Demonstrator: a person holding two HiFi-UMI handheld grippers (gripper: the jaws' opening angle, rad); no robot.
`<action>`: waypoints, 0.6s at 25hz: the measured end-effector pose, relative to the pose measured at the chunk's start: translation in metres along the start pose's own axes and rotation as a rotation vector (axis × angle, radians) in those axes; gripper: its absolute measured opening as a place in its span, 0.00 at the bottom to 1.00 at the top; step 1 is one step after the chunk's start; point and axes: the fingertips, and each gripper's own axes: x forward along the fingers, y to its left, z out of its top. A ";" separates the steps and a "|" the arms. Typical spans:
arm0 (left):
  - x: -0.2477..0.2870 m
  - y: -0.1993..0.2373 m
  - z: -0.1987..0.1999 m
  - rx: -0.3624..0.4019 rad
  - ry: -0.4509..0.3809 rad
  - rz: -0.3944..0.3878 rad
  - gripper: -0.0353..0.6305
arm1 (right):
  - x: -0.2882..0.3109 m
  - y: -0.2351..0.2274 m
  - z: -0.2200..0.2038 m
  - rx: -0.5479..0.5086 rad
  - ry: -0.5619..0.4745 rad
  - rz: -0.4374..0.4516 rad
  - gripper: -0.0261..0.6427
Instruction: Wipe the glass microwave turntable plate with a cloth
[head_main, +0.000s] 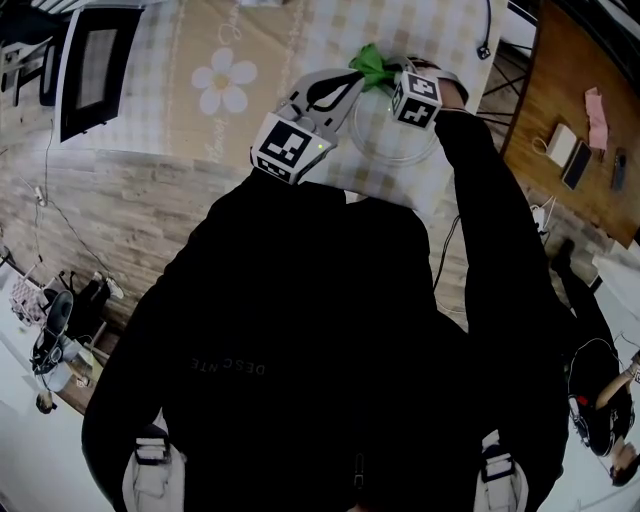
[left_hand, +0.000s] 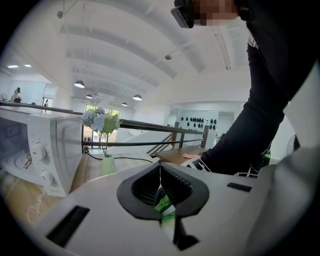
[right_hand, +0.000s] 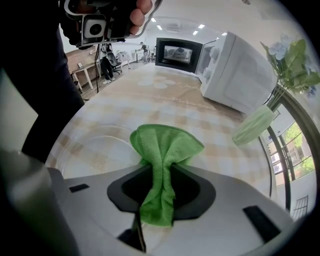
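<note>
Pinching a green cloth (right_hand: 165, 145) tight between the closed jaws of the right gripper (right_hand: 157, 192), with the bunched folds fanning out at the frame's centre, above the glass turntable plate (right_hand: 92, 150) at lower left. Gripping that plate by its rim with the left gripper (left_hand: 161, 187), jaws drawn almost together on the thin glass edge. Meeting at the head view's upper centre, over a checked tablecloth (head_main: 300, 40). At the right gripper view's upper right: a white microwave (right_hand: 240, 70), then a vase of flowers (right_hand: 255, 122) just beside it.
</note>
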 end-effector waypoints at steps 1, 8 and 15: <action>0.001 -0.002 0.000 0.000 0.000 -0.002 0.09 | -0.002 0.000 -0.004 0.000 0.006 -0.005 0.23; 0.007 -0.015 0.000 0.004 0.000 -0.023 0.09 | -0.015 0.004 -0.041 0.018 0.048 -0.020 0.22; 0.008 -0.027 -0.001 -0.009 0.004 -0.039 0.09 | -0.032 0.010 -0.080 0.070 0.084 -0.031 0.22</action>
